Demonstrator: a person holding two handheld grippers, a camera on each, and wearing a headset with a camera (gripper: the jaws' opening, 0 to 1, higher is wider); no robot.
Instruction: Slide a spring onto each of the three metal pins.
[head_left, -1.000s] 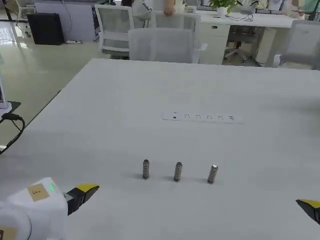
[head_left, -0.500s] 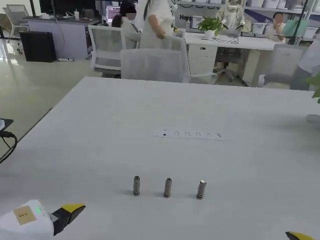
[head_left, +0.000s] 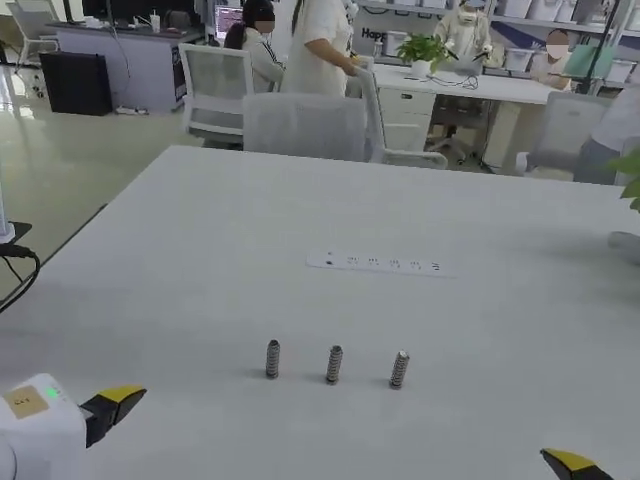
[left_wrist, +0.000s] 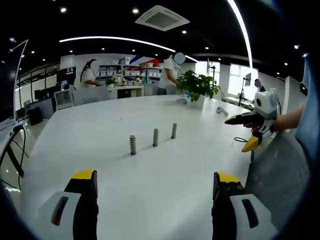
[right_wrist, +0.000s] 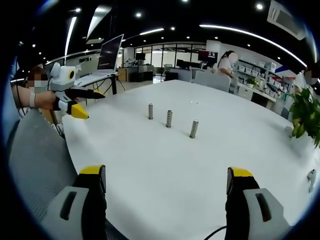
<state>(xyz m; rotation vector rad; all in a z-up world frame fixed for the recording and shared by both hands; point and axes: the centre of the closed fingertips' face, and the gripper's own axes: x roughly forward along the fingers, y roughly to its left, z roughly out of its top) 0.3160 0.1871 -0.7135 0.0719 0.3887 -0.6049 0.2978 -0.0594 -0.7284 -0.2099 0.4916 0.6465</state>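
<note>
The broad white table (head_left: 300, 250) holds everything. Over its near side hang the yellow-tipped left tool (left_wrist: 155, 180) and yellow-tipped right tool (right_wrist: 167, 175) — jaws spread wide, gripping nothing. Three upright metal pins (head_left: 402, 354) stand mid-table in a row, each sleeved in a coiled grey spring (head_left: 272, 360) — well apart from both tools.

Large white matte table (head_left: 200, 260). Three short metal pins stand upright on it in a row, apart from one another, each sheathed in a grey coiled spring: left pin (head_left: 273, 359), middle pin (head_left: 334, 365), right pin (head_left: 399, 369). Long flat white power strip (head_left: 385, 264) lies beyond them. Green leafy potted plant (left_wrist: 198, 86) stands well apart, toward the right edge.
</note>
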